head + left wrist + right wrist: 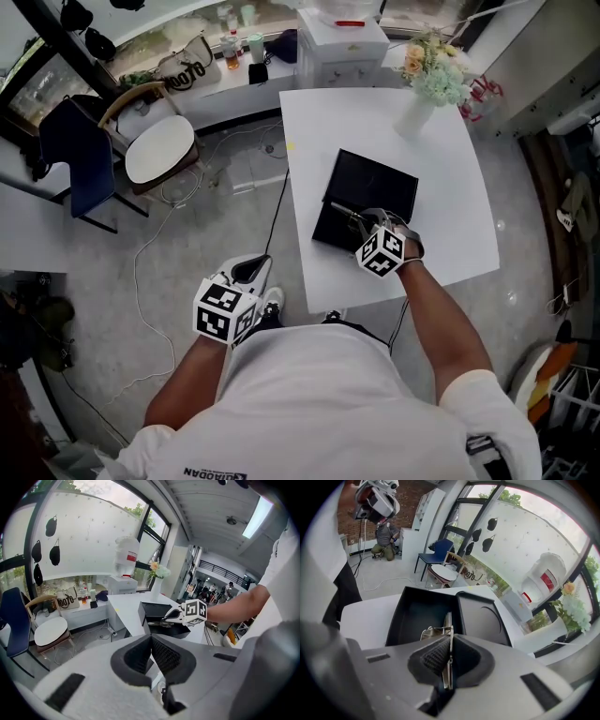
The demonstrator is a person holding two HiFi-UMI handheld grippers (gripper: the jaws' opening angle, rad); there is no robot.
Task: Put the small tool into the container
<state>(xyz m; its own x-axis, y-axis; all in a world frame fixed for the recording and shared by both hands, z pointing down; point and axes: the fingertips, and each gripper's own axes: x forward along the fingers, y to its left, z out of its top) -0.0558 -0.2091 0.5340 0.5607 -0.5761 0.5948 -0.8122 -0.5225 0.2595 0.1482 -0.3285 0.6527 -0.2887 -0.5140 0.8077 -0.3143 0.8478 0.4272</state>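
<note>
Open-plan office or studio, not a home. Cues, all relative to the white table:
- beyond its far edge: full-height dark-framed windows and a ledge with bottles and a tote bag
- by its far corner: what looks like a water dispenser
- on it: vase of flowers
- left of it: blue chair, white-seat chair, loose cables on a grey hard floor
- above: exposed ceiling with a strip light
- well behind it: upper-level railing, people, a brick wall and one person crouching
</note>
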